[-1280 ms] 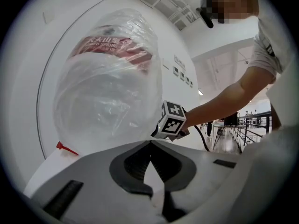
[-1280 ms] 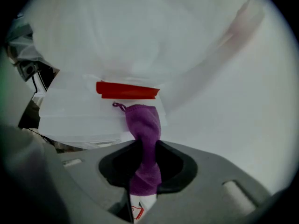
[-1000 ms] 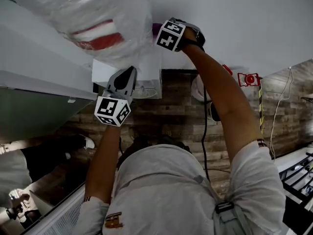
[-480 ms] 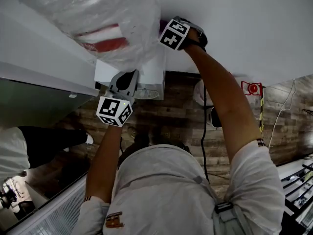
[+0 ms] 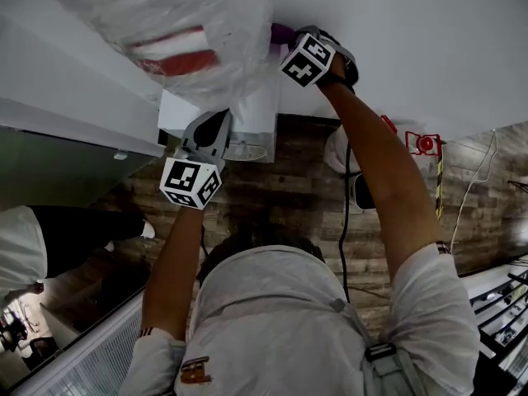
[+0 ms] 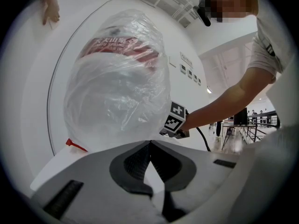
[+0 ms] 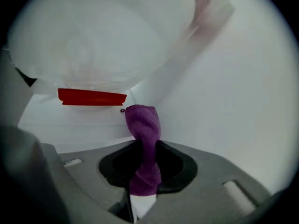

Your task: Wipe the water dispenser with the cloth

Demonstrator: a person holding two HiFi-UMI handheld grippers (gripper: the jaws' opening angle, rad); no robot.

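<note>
The white water dispenser (image 5: pixel 257 114) carries a large bottle wrapped in clear plastic (image 5: pixel 190 23), with a red label. My right gripper (image 5: pixel 287 41) reaches behind the bottle at the dispenser's top, shut on a purple cloth (image 5: pixel 279 31). In the right gripper view the cloth (image 7: pixel 145 125) stands up from the shut jaws (image 7: pixel 145 148) against the white dispenser (image 7: pixel 84 125), just under the bottle's red label (image 7: pixel 91 97). My left gripper (image 5: pixel 216 126) is lower, at the dispenser's front edge. Its jaws (image 6: pixel 149 144) are shut and empty, pointing at the wrapped bottle (image 6: pixel 119 78).
A wood-pattern floor (image 5: pixel 280 196) lies below. A red fitting (image 5: pixel 425 143) and a black cable (image 5: pixel 345 213) are at the right. Another person (image 5: pixel 33 242) stands at the left. A white wall (image 5: pixel 412 40) backs the dispenser. Tables (image 6: pixel 243 125) show far off.
My right gripper has slid a little to the right along the dispenser's top with the cloth. The left gripper has hardly moved. The person at the left has shifted.
</note>
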